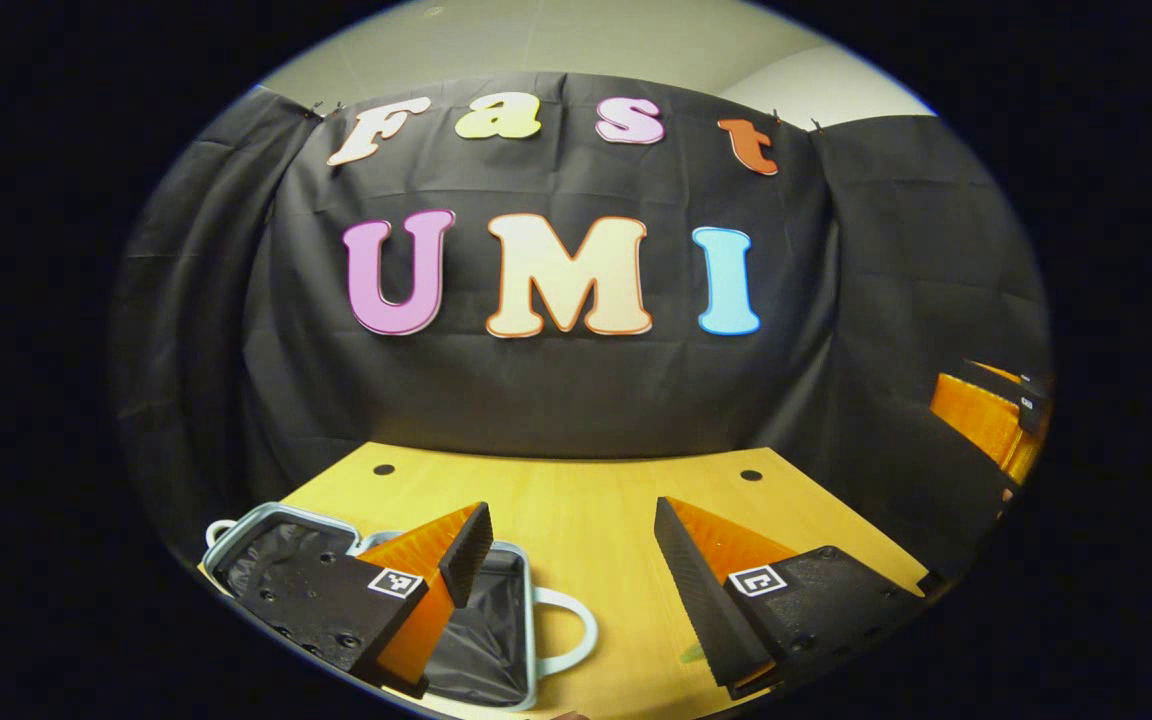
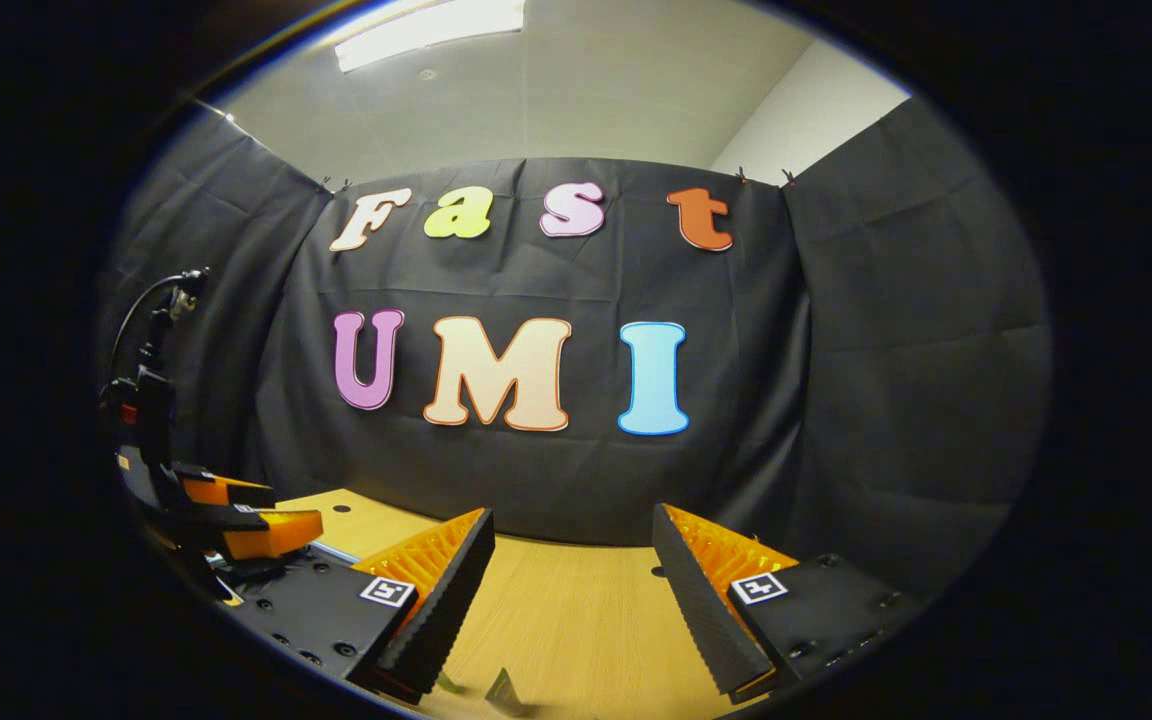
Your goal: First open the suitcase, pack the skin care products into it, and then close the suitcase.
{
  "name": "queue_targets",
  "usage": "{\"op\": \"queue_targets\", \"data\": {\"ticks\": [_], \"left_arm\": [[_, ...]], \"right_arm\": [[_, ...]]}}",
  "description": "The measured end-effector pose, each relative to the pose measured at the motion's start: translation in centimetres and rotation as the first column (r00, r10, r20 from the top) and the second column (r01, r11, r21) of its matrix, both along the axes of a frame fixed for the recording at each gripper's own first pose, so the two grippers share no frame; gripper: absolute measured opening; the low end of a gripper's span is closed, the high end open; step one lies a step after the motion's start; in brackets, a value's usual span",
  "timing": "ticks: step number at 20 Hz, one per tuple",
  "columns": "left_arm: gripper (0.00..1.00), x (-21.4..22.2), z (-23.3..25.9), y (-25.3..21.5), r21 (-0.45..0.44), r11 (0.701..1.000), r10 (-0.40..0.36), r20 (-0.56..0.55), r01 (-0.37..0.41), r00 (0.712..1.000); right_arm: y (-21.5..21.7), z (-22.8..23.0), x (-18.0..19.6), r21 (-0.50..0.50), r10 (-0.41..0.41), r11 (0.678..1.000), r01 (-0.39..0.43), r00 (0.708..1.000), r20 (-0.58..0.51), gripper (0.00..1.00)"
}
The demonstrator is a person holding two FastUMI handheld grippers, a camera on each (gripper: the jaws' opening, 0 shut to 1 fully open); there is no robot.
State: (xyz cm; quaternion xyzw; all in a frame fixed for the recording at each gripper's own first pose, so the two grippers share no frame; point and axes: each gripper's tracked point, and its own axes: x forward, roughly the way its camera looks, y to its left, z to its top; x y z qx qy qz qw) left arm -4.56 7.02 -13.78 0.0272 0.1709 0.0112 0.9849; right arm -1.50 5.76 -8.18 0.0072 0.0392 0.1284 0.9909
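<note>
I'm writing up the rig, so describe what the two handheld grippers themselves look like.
Each gripper, left gripper and right gripper, has two wedge-shaped fingers with ribbed inner faces, mounted on dark blocks dotted with screw holes. Each block carries a small square black-and-white tag. The left gripper's body, seen from the right gripper view, trails a black cable.

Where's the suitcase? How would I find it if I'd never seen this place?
Look at the wooden table in front of the black cloth wall. At its near left corner, under the left gripper, lies the suitcase. It is open, with a pale rim, dark lining and a white loop handle.
</note>
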Motion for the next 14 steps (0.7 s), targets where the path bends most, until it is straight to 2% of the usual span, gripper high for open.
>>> {"op": "queue_targets", "data": {"ticks": [8, 14], "left_arm": [[0.95, -1.8, -7.6, -6.3, -0.034, 0.996, -0.093, -0.156, 0.089, 0.983], [0.95, -3.5, -13.0, -9.0, -0.071, 0.987, -0.156, -0.284, 0.142, 0.946]], "right_arm": [[-3.0, -1.1, -0.6, -0.026, -0.016, 1.0, 0.015, 1.0, -0.021, 0.99], [-4.1, -1.8, -0.9, -0.061, -0.014, 0.998, 0.012, 0.999, -0.037, 0.99]]}}
